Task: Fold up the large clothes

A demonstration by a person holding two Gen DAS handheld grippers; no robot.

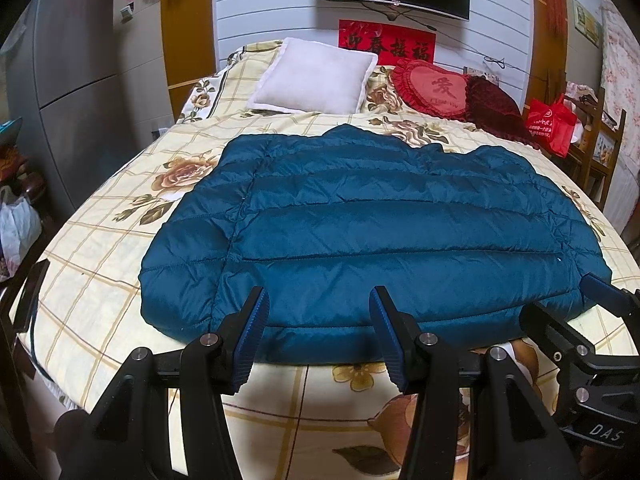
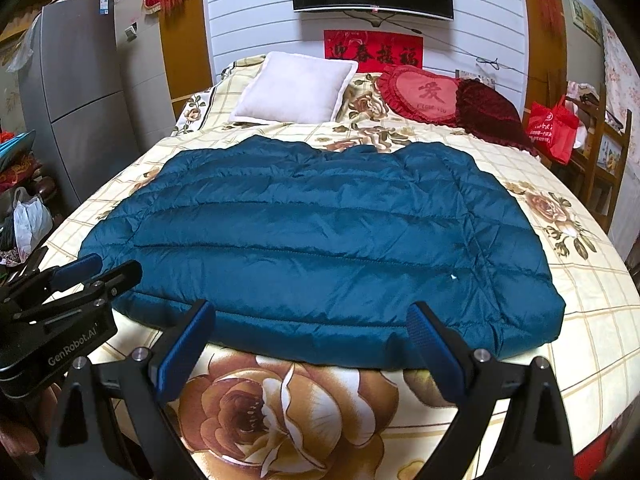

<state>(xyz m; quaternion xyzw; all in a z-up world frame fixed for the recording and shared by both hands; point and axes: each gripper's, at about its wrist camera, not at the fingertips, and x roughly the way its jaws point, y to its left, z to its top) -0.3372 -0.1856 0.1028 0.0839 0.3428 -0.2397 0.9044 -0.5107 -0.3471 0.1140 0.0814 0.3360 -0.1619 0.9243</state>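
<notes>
A teal quilted down jacket [image 1: 360, 220] lies spread flat, back up, across the floral bed cover [image 1: 100, 260], its hem toward me and its collar toward the pillows. My left gripper [image 1: 316, 300] hovers open over the left part of the near hem with nothing between its blue pads. In the right wrist view the same jacket [image 2: 312, 232] fills the middle, and my right gripper [image 2: 311, 312] stands wide open over the hem's right part, also holding nothing. Each view shows the other gripper at its side: the right gripper [image 1: 568, 300] and the left gripper [image 2: 110, 266].
A white pillow [image 1: 316, 76], a red heart cushion [image 1: 432, 88] and a dark red cushion [image 1: 496, 108] lie at the head of the bed. A grey fridge [image 1: 68, 80] and a white plastic bag [image 1: 16, 228] are on the left, a red bag [image 1: 552, 124] on a wooden chair on the right.
</notes>
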